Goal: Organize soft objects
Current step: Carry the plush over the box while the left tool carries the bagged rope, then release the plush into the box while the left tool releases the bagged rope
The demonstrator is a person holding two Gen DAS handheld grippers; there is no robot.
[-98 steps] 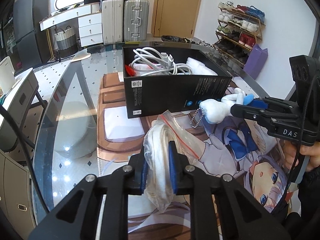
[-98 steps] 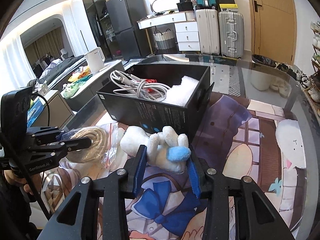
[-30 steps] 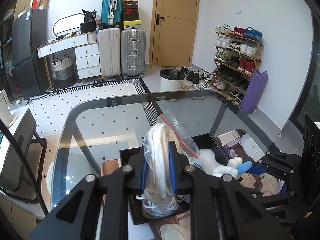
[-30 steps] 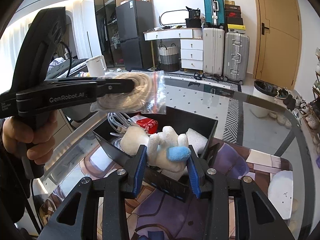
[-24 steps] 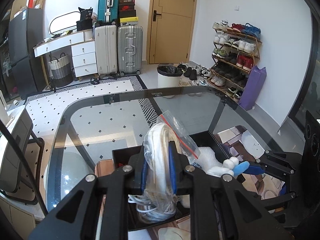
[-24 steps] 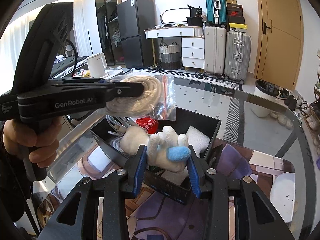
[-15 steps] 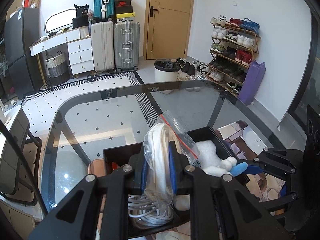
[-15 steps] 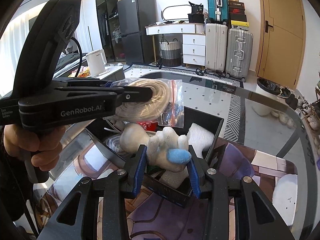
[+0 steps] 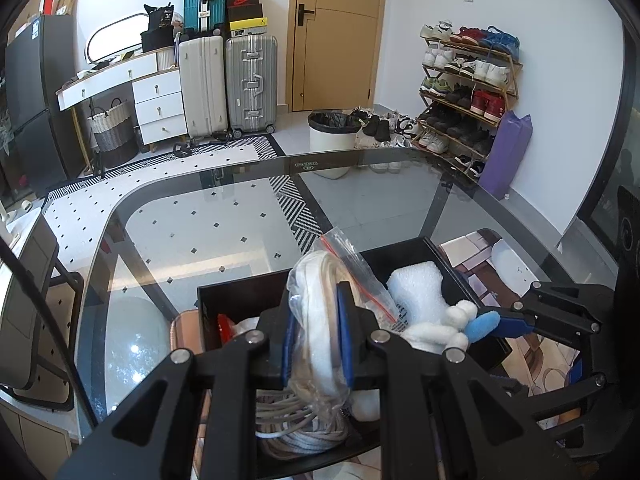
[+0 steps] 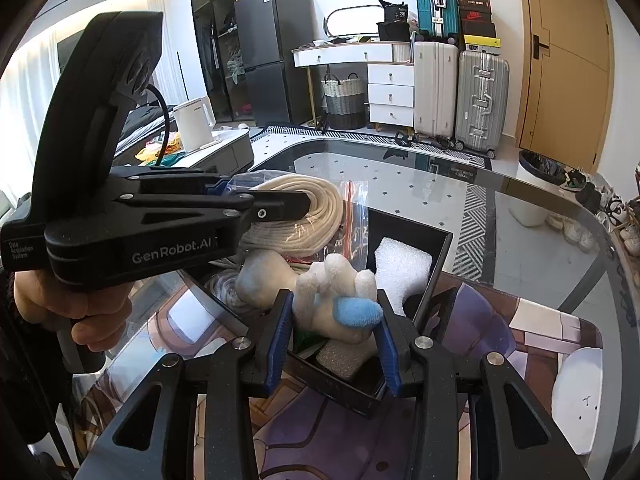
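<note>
My left gripper [image 9: 316,344] is shut on a clear zip bag of coiled cream rope [image 9: 320,312], held above the open black box [image 9: 240,292]. In the right wrist view that left gripper [image 10: 296,204] comes in from the left with the rope bag [image 10: 308,216] over the box [image 10: 436,256]. My right gripper [image 10: 334,332] is shut on a white plush toy with a blue tip [image 10: 336,300], just above the box's near corner. The plush [image 9: 444,324] also shows at the right of the left wrist view, in the right gripper [image 9: 496,322].
Inside the box lie white cables [image 9: 296,428], a white foam piece [image 9: 416,288] and a red item [image 9: 226,324]. The box stands on a printed mat [image 10: 520,344] on a glass table [image 9: 240,216]. A person's hand [image 10: 76,312] holds the left gripper.
Both grippers have sunk a little toward the box, which now sits higher and fuller in both views. The rope bag and the plush have stayed clamped.
</note>
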